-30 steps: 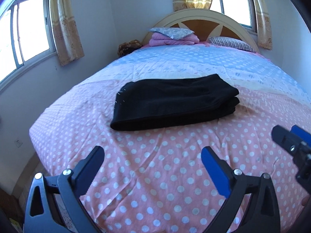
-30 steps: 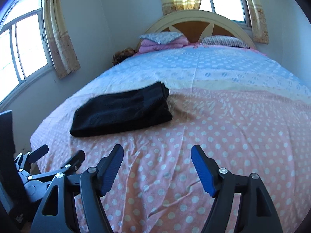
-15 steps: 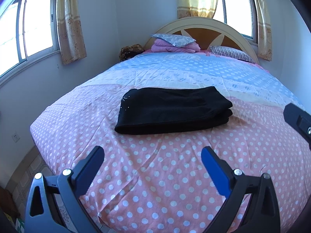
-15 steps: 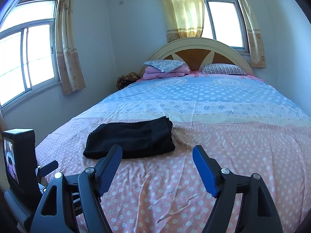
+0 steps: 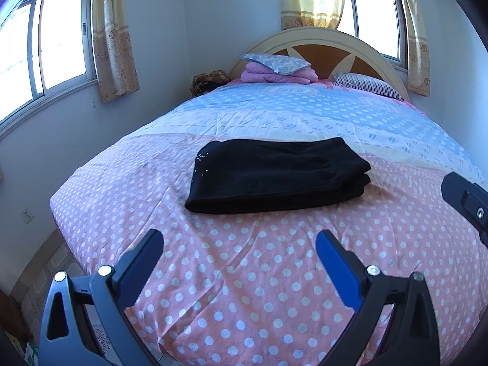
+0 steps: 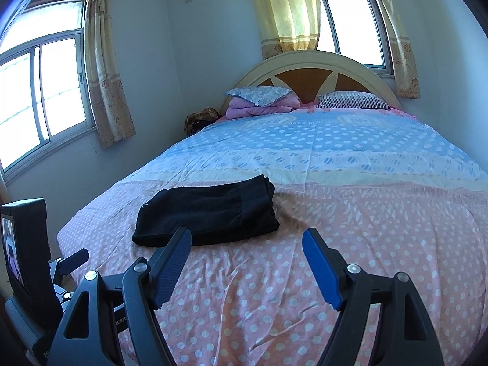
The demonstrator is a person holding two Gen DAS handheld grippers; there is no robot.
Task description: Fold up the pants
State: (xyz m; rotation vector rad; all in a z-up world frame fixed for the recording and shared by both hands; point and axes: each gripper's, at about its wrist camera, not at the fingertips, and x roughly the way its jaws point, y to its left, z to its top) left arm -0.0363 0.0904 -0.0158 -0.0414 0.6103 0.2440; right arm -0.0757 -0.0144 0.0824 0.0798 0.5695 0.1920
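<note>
Fingers: left gripper (image 5: 239,245) wide open, empty | right gripper (image 6: 247,244) wide open, empty | pants (image 5: 276,174) folded, untouched

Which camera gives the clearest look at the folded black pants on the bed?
The left wrist view. The black pants lie centred there, whole, with their stacked folded layers visible at the right end. In the right wrist view the pants sit left of centre, and one finger of the right gripper overlaps their near edge.
</note>
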